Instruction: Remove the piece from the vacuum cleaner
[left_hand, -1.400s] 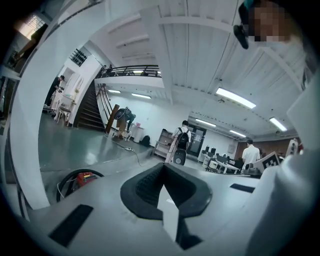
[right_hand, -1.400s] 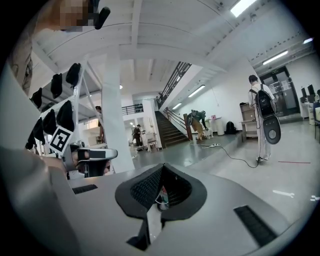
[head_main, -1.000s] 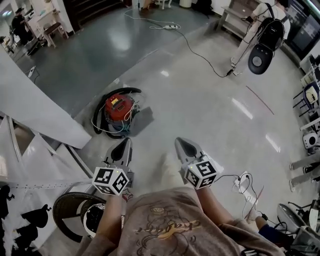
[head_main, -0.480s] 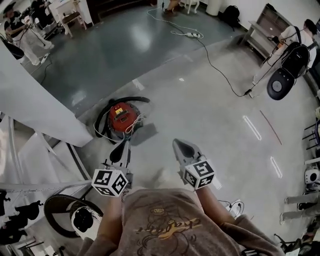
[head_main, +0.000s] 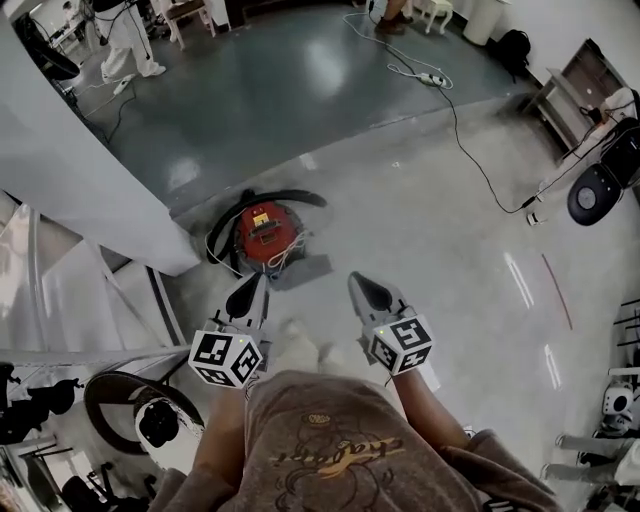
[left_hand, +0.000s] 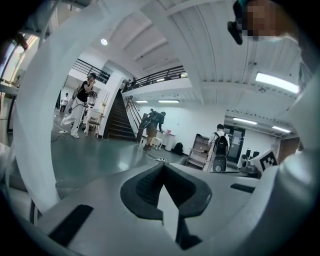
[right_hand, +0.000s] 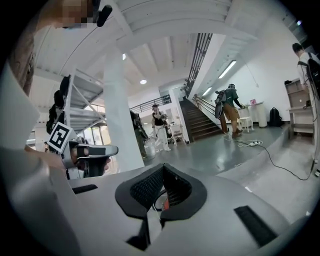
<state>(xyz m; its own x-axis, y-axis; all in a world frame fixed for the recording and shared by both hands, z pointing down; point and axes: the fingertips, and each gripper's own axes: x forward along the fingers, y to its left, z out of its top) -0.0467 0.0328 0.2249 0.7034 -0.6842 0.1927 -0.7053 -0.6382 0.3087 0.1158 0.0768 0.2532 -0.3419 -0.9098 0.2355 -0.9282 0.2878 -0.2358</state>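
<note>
Plainly, our left gripper (head_main: 246, 295) and right gripper (head_main: 366, 291) are clenched on nothing, short of the vacuum (head_main: 264, 232) on the floor (head_main: 430, 200) ahead; its loose cord (head_main: 288, 256) could snag our jaws and drag it.

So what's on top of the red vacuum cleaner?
On the vacuum cleaner sits a yellowish patch, and a white cord drapes over its near side. A black hose curls round it. Its underside is hidden.
</note>
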